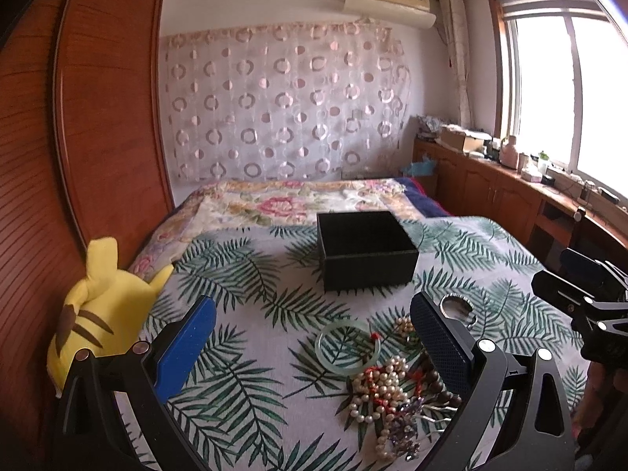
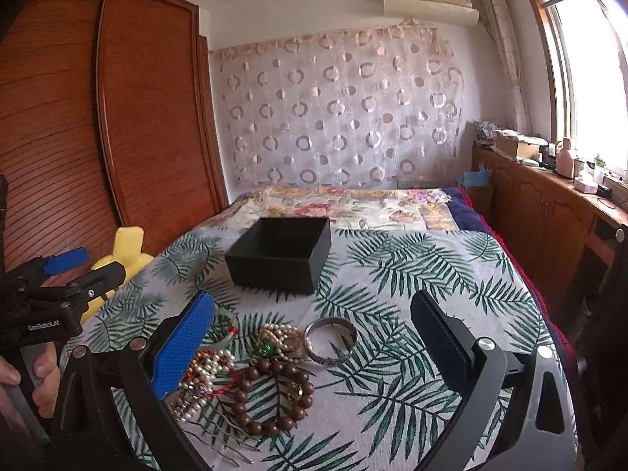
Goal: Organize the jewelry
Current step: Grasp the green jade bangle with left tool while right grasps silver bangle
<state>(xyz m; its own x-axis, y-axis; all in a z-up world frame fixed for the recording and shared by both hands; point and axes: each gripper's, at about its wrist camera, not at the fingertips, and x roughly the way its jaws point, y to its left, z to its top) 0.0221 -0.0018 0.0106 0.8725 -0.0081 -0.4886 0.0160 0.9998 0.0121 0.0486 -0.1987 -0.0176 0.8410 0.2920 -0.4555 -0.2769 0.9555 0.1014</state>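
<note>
Blue pads frame both views: the left tool (image 1: 314, 337) and the right tool (image 2: 314, 337) each hover with fingers spread wide and nothing between them, low over the bed's palm-leaf cover (image 2: 412, 274). Nearest, a heap of jewelry lies loose on that cover: a brown wooden bead bracelet (image 2: 271, 396) in a ring, strings of pearls (image 1: 376, 388) tangled with red cord and a purple piece just beside it, a pale green jade bangle (image 1: 347, 349) touching the pearls on their far left side, and a silver bangle (image 2: 331, 339) lying flat to the right of the pile, near it but apart from the beads. Beyond the heap, well apart, an open black box (image 1: 367, 251) sits upright on the bed; its inside is dark, and whether anything already lies in it cannot be told. A yellow plush toy (image 1: 98, 298) leans at the bed's left edge by the wooden wardrobe (image 1: 98, 117). By my reading the sorting stands at its start, the first pick not yet made. The next move calls for lowering one tool over a single free-lying piece, the silver bangle seeming easiest, closing across its rim, and lifting clear without dragging the tangled pearls, then carrying it over the box.
</note>
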